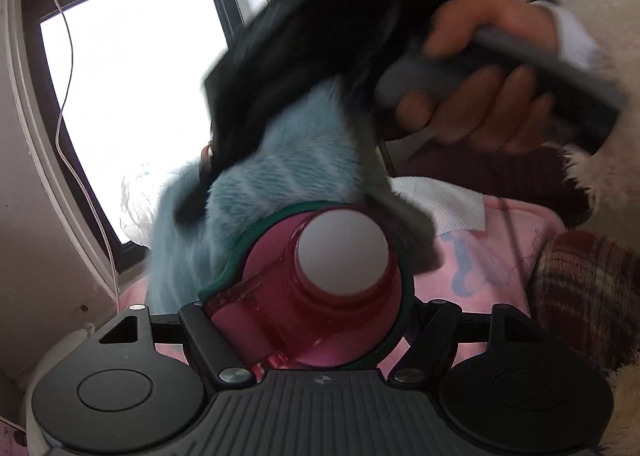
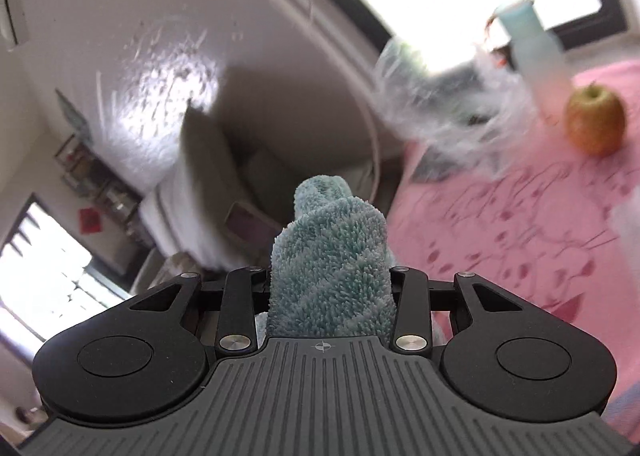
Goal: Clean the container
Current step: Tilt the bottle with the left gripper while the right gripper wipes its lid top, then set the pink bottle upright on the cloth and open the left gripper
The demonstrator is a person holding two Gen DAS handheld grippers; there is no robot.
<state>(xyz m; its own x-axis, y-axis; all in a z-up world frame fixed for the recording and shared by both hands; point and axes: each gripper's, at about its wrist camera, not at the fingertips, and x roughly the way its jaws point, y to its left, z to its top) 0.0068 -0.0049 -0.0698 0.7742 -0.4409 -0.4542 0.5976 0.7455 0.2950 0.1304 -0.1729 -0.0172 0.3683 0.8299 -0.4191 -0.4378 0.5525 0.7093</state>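
My left gripper (image 1: 308, 320) is shut on a translucent pink container (image 1: 320, 296) with a dark green rim, its pale round bottom facing the camera. In the left wrist view the right gripper (image 1: 320, 56), held by a hand, presses a fluffy blue cloth (image 1: 276, 180) against the container's upper left side. In the right wrist view my right gripper (image 2: 330, 276) is shut on the same blue cloth (image 2: 332, 268), which sticks out forward. The container does not show in that view.
A table with a pink patterned cloth (image 2: 500, 216) bears an apple (image 2: 595, 122), a pale bottle (image 2: 536, 52) and a crumpled clear plastic bag (image 2: 444, 104). A bright window (image 1: 132, 88) and a hanging white cable (image 1: 68, 96) lie to the left. A white tissue (image 1: 444, 204) lies on the pink cloth.
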